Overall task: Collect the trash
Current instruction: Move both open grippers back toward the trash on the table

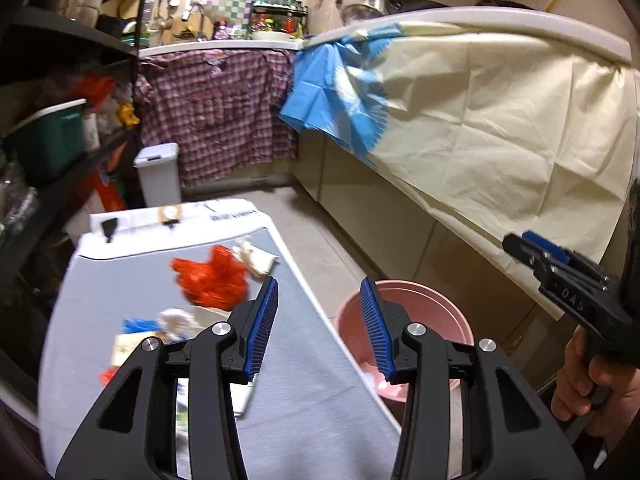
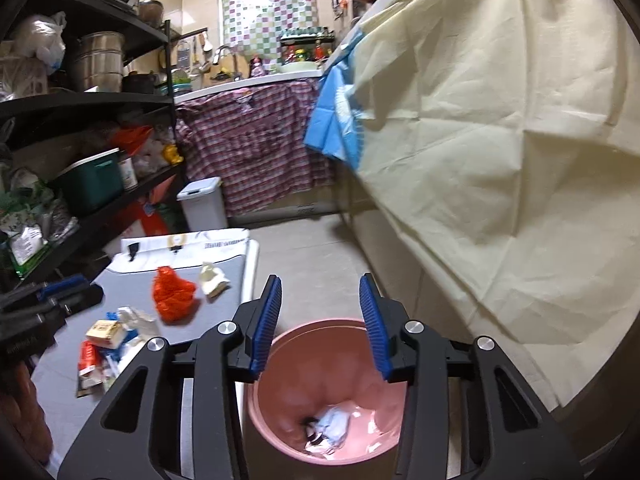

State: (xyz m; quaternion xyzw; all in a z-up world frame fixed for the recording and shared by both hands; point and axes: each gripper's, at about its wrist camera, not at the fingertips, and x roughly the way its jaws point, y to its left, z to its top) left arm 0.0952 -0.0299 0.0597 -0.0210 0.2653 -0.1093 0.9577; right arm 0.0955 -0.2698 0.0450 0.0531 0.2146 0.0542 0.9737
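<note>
Both grippers are black with 2 ribbed blue pads [image 2: 266,322] and silver screws [image 1: 221,328]. The right gripper [image 1: 520,246] is marked "DAS".

A pink bucket [image 2: 320,412] is showing beside a grey mat [image 1: 296,408], where orange-red netting [image 2: 173,294] is lying; a red-and-white checked cloth [image 2: 256,144] is hanging beyond, a cream sheet [image 2: 500,160] draping right

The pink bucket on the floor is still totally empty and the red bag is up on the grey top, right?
Not quite. The pink bucket already holds some crumpled trash at its bottom, as the right wrist view shows. The rest is right: the bucket is on the floor, and the red bag lies up on the grey top.
</note>
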